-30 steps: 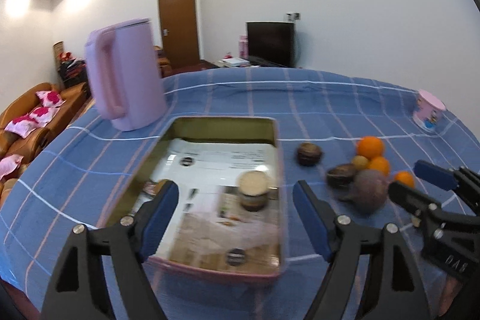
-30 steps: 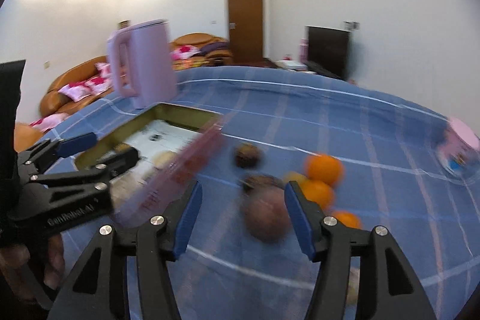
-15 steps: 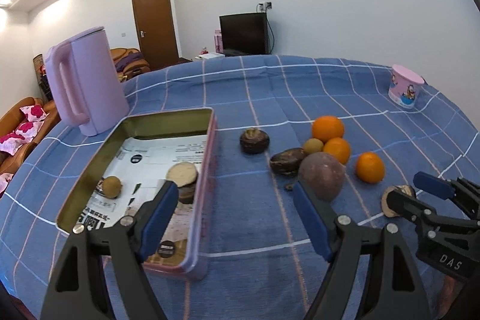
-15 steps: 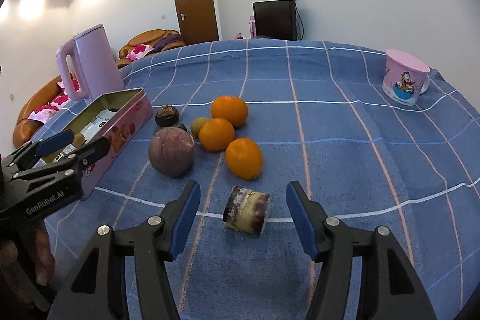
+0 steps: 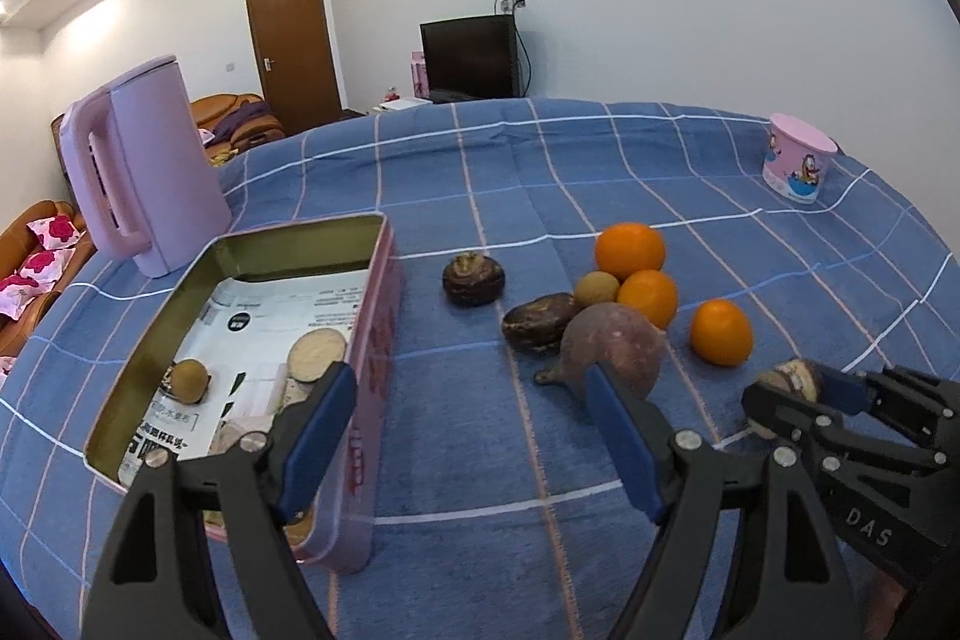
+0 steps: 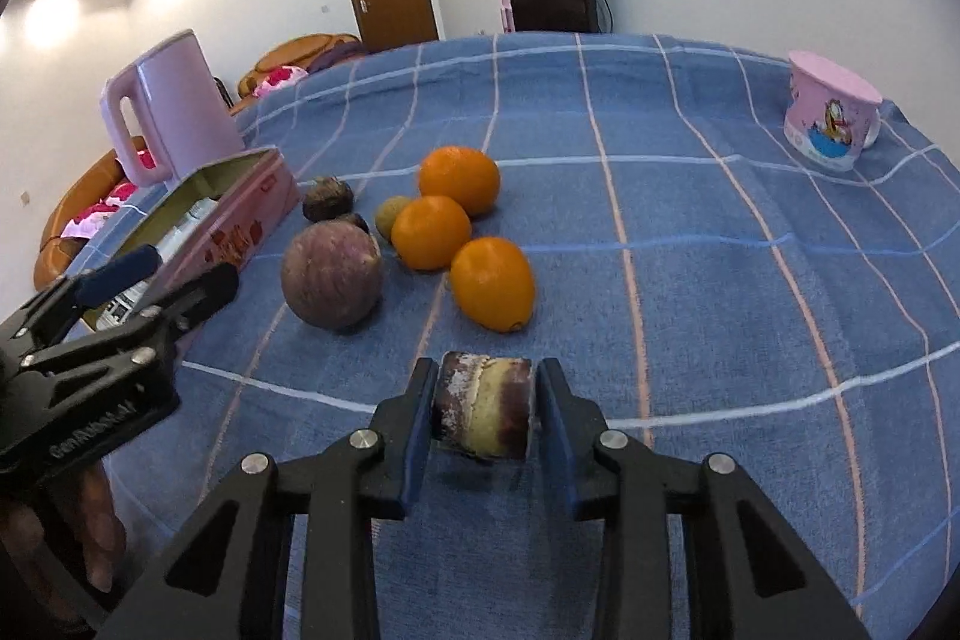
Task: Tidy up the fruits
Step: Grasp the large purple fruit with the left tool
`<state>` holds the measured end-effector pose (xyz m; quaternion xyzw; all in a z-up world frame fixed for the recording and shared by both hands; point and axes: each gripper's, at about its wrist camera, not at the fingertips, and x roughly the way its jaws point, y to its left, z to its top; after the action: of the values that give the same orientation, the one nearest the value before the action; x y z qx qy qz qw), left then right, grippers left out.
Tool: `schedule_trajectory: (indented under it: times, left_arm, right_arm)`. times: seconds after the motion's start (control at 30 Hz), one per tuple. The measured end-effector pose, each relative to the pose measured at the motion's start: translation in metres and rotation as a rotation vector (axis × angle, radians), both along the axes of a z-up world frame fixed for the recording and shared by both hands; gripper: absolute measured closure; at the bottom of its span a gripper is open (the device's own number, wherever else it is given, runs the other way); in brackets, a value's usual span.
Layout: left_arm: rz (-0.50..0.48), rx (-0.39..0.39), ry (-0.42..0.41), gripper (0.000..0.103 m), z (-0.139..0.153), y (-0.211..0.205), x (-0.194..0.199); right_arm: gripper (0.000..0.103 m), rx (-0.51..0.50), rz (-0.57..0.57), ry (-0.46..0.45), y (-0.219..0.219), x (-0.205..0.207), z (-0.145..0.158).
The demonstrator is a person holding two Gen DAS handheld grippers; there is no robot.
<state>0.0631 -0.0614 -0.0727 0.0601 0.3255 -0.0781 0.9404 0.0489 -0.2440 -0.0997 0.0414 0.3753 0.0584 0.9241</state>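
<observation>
Tablecloth, blue and checked, carries everything. Tin at the left holds only a small brown fruit and a cut chunk, so sorting looks barely begun. Beside it lie a big purple fruit, three oranges and smaller dark fruits. Left gripper hangs wide open, empty. Right gripper has closed on a sugarcane piece near the front edge.

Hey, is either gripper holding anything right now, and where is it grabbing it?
The right gripper grips the cut sugarcane piece, one finger on each cut end. The left gripper is open and holds nothing.
</observation>
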Motion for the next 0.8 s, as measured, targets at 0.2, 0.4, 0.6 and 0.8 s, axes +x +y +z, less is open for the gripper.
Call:
schedule_trajectory:
  times: [0.2, 0.4, 0.6, 0.8]
  left_arm:
    - [-0.021, -0.015, -0.002, 0.022, 0.005, -0.011, 0.005]
    - [-0.028, -0.015, 0.032, 0.022, -0.003, -0.022, 0.018]
    - [-0.046, -0.045, 0.063, 0.021, -0.004, -0.027, 0.026]
    - [-0.075, -0.041, 0.062, 0.021, -0.005, -0.039, 0.024]
  right_arm:
    - [0.068, -0.069, -0.044, -0.1, 0.0, 0.008, 0.028]
    - [0.068, -0.134, -0.1, -0.15, -0.004, 0.024, 0.03]
    - [0.068, -0.113, -0.106, -0.142, -0.009, 0.03, 0.025]
    - [0.068, -0.063, -0.131, -0.136, -0.02, 0.028, 0.023]
